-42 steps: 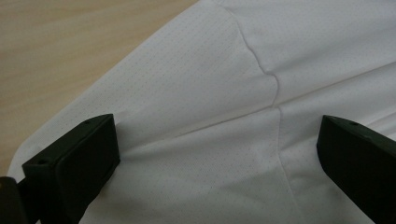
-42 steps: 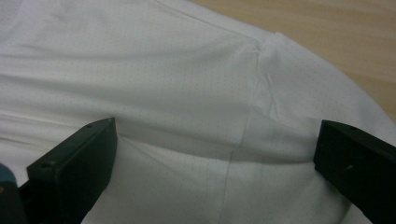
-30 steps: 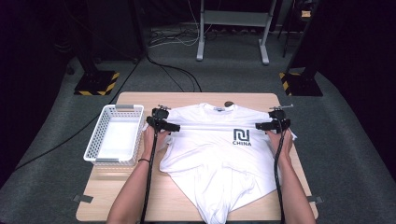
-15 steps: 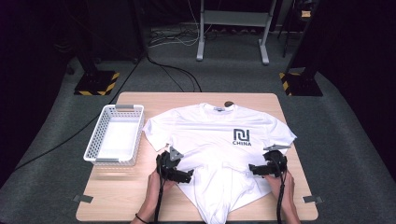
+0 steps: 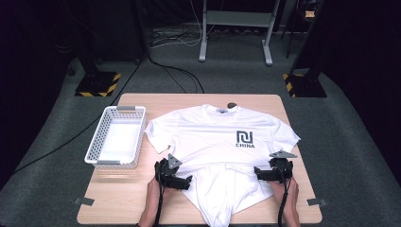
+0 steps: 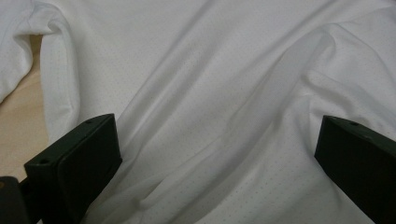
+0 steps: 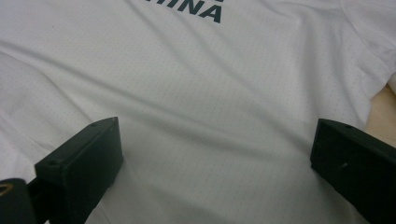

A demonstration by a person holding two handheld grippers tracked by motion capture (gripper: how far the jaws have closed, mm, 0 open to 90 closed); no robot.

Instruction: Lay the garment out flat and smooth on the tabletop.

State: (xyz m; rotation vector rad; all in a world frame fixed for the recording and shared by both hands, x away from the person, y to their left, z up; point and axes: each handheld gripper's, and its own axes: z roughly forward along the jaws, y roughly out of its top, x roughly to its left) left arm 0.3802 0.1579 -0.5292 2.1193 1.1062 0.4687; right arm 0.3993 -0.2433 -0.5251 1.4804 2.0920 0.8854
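Note:
A white T-shirt [image 5: 213, 137] with a dark "CHINA" logo [image 5: 245, 140] lies front up on the wooden table [image 5: 142, 101]. Its lower half is bunched into folds, and the hem runs down to the front edge. My left gripper [image 5: 183, 181] rests at the shirt's lower left side and points inward. Its jaws stand wide apart, open over wrinkled white fabric [image 6: 219, 93]. My right gripper [image 5: 257, 174] sits at the lower right side and is likewise open. In the right gripper view [image 7: 217, 158] smooth fabric lies between the jaws, with the logo letters [image 7: 205, 11] above them.
An empty white plastic basket [image 5: 97, 142] stands on the table's left part. A small dark object [image 5: 231, 105] lies just beyond the collar. Stands and cables sit on the dark floor beyond the table. Tape marks [image 5: 82, 201] flag the front corners.
Both grippers have come back from the shirt's sleeves toward the person and now sit at the shirt's lower sides. The shirt itself looks unmoved.

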